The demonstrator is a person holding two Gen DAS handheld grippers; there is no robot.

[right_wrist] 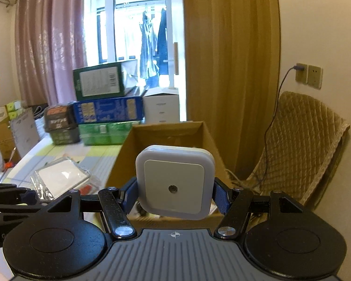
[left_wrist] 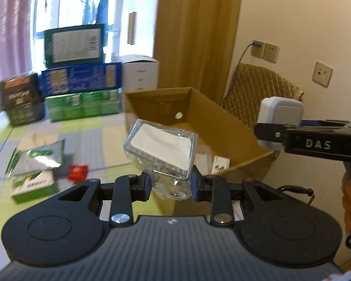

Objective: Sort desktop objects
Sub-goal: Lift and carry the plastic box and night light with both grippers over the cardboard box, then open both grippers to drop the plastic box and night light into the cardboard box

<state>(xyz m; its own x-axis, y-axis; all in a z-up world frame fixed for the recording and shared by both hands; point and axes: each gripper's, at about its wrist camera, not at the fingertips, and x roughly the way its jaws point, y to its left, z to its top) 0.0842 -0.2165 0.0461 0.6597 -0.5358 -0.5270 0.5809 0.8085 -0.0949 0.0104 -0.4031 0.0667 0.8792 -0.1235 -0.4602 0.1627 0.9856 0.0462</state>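
Left tool (left_wrist: 170, 185) pinches the crinkly clear wrap at the bottom of a clear plastic box with a white pad inside (left_wrist: 160, 148) and holds it up in the air, tilted, in front of the open brown cardboard box (left_wrist: 224, 126). It looks light. The wrap is thin and slippery, so the box could slide or swing; a hold on its hard sides would likely be safer.

Right tool (right_wrist: 175, 193) is squeezed shut on both sides of a square white plug-in night light (right_wrist: 175, 181), held up just over the near edge of the cardboard box. It looks hard, smooth and light, so a side hold fits it well.

Below is a counter with a yellow and grey checked cloth (left_wrist: 93, 138). On it lie a small red packet (left_wrist: 77, 172) and a green and white pack (left_wrist: 34, 185). Stacked green and blue boxes (left_wrist: 82, 89) stand by the window (right_wrist: 133, 23). A quilted tan chair (right_wrist: 299, 145) sits by the wall.
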